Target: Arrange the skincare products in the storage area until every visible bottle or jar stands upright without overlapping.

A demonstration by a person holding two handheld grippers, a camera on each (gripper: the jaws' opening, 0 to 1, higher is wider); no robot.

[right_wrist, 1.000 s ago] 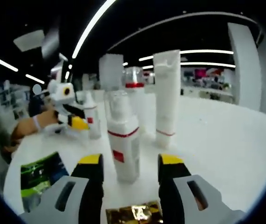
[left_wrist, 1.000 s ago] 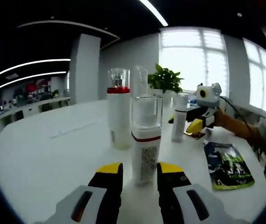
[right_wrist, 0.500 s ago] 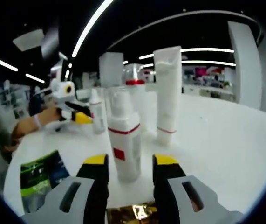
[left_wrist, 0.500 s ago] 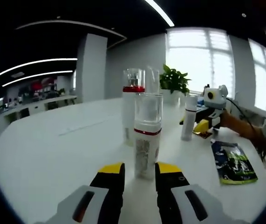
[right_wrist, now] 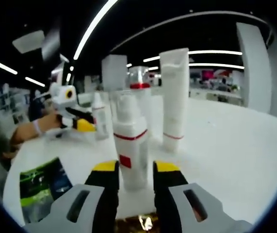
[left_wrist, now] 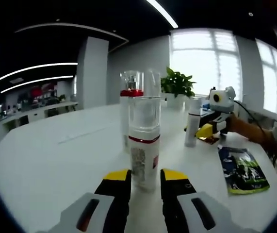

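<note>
White tabletop [left_wrist: 41, 160] runs out broad and bare on my left side in the left gripper view; since a second ago my left claw [left_wrist: 144, 178] has narrowed, its yellow tips now hard against the base of the clear-capped bottle [left_wrist: 143, 145], which stands upright between them; whether the pads truly press it I cannot tell, but they pinch close on both flanks. Behind it stands the red-collared bottle [left_wrist: 130, 109], and off to the right a slim white bottle [left_wrist: 192, 122], near my other claw; a dark green sachet [left_wrist: 241, 170] lies flat beyond that.

In the right gripper view my right claw [right_wrist: 132, 171] has likewise drawn in from the wider spread of a second ago; its tips now sit tight either side of the white pump bottle [right_wrist: 130, 145] with the red band, upright. The tall white tube [right_wrist: 173, 99] stands just to its right, apart from it; the red-collared bottle [right_wrist: 140, 97] stands behind.

Both claws lie low and level, jaws pointing along the table; my left hand and claw [right_wrist: 75, 121] show across the table. A gold foil packet [right_wrist: 140, 224] lies under my right jaws; open white surface spreads to the right of the tube.
</note>
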